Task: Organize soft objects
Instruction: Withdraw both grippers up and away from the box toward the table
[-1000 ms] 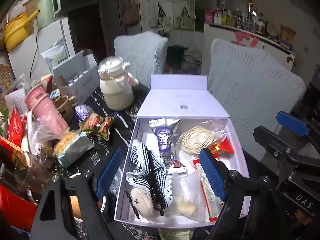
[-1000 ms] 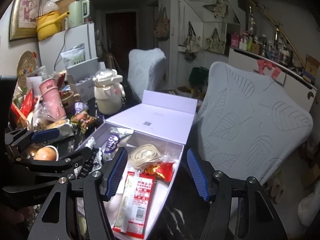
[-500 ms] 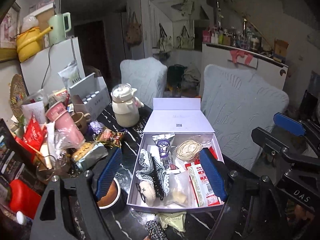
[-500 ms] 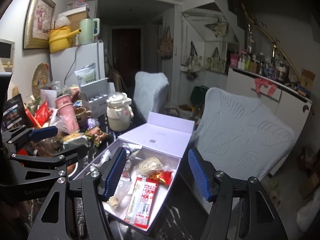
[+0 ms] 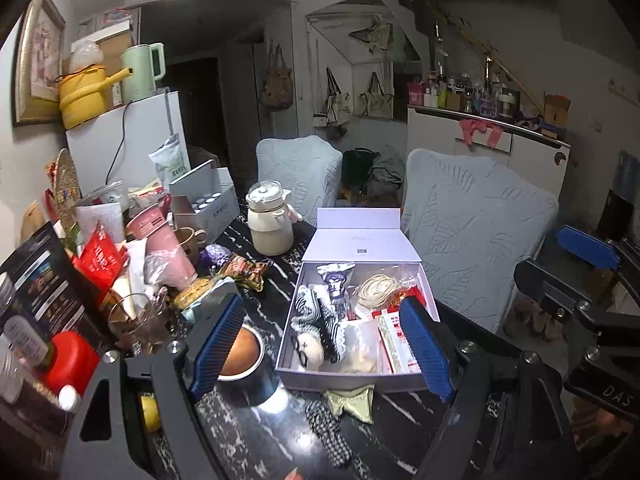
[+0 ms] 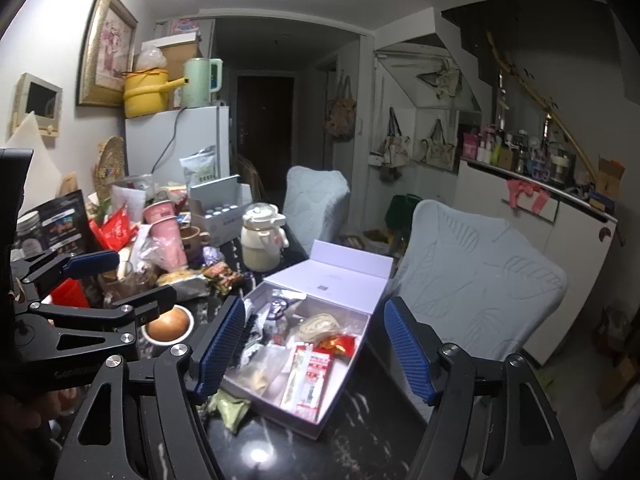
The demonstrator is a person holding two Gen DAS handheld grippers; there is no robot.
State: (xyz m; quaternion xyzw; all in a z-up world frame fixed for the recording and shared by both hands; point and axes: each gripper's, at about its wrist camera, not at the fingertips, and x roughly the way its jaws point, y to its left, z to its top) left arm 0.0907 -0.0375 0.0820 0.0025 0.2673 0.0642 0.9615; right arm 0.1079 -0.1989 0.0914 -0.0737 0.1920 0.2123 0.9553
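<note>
An open white box (image 5: 288, 356) (image 6: 340, 396) lies on the black marble table. It holds black-and-white frilly cloth (image 5: 320, 316), a white plush (image 5: 308, 350), a coil of cord (image 5: 374, 286) and snack packets (image 6: 308, 376). A checkered cloth strip (image 5: 328, 432) and a green packet (image 5: 350, 398) (image 6: 230, 406) lie on the table in front of the box. My left gripper (image 5: 320, 344) is open and empty, raised above the box's near end. My right gripper (image 6: 316, 348) is open and empty, above the box's right side.
Clutter crowds the table's left: a pink cup (image 5: 164, 244), a cream teapot (image 5: 268, 220), a bowl of brown liquid (image 5: 240, 356), a red can (image 5: 70, 358), a glass (image 5: 136, 320). Two covered chairs (image 5: 472, 236) stand behind and right of the table.
Both grippers have pulled back and up from the box, so it looks smaller and the table in front of it now shows. Both stay open and empty.
</note>
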